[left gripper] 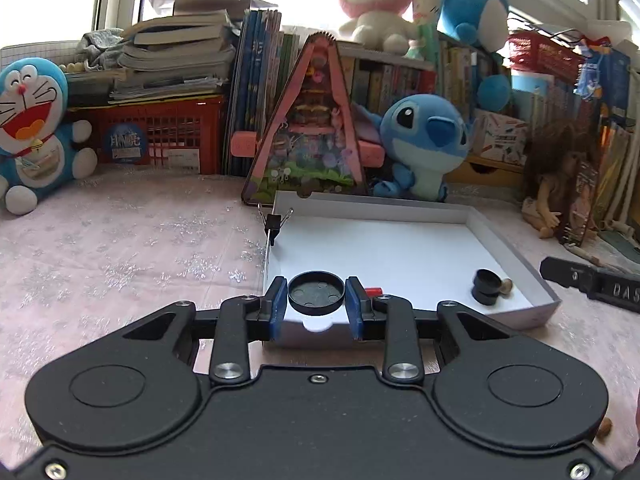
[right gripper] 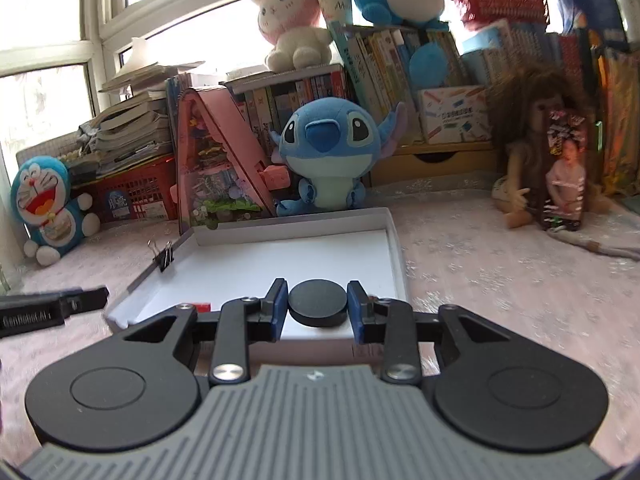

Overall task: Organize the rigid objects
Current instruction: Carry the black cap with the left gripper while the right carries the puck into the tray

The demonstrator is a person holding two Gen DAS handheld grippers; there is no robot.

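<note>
We hold a black round cap (left gripper: 316, 293) in the left gripper (left gripper: 316, 304) and a black disc (right gripper: 318, 306) in the right gripper (right gripper: 318, 308), fingers closed on both, above the near edge of the white tray (left gripper: 400, 248), where a small black cylinder (left gripper: 485, 286) already lies, so both pieces are left to place.

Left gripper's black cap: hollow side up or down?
Up: the black cap, clamped in the left gripper, shows its rim and recessed inside.

left gripper (left gripper: 316, 305) jaws clamped on held item; right gripper (right gripper: 317, 307) jaws likewise, both angled downward.
</note>
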